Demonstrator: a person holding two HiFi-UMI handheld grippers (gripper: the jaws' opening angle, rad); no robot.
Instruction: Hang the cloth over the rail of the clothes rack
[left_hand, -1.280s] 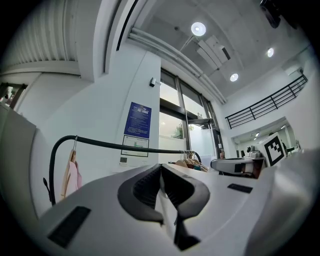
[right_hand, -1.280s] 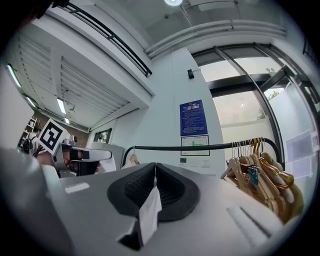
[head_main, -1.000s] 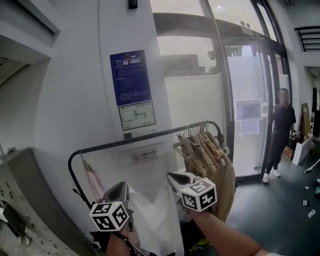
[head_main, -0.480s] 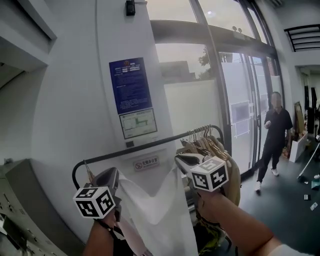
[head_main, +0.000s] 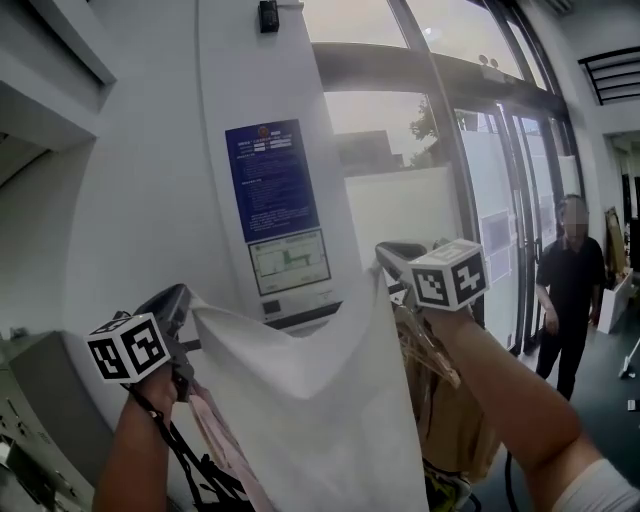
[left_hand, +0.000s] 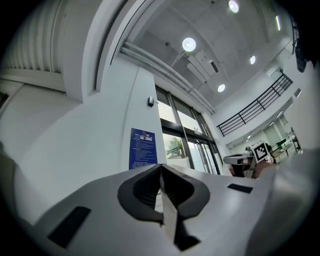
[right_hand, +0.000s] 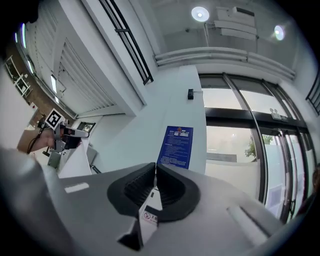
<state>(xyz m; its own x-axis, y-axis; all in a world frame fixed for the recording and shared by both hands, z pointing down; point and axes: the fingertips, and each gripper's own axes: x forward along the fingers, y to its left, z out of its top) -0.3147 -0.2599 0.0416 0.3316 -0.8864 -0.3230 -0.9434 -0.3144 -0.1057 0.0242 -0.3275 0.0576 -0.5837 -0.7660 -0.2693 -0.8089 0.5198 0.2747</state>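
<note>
A white cloth (head_main: 310, 400) hangs spread between my two grippers, held high in front of the wall. My left gripper (head_main: 183, 300) is shut on its left top corner, and a thin edge of the cloth (left_hand: 167, 212) shows between the jaws of the left gripper (left_hand: 160, 167). My right gripper (head_main: 383, 252) is shut on the right top corner; the cloth (right_hand: 150, 207) with its small label sits between the jaws of the right gripper (right_hand: 155, 170). The cloth hides most of the black rail (head_main: 305, 317) of the clothes rack; only a short stretch shows below the notice.
Wooden hangers and beige garments (head_main: 440, 390) hang on the rack's right end, behind my right arm. A pink garment (head_main: 215, 440) hangs at its left end. A blue notice (head_main: 272, 180) is on the wall. A person in black (head_main: 570, 290) stands by the glass doors (head_main: 500, 200).
Both grippers have risen and moved apart, lifting the cloth and spreading it wide. The cloth now covers most of the rail. The person at the doors has stepped nearer.
</note>
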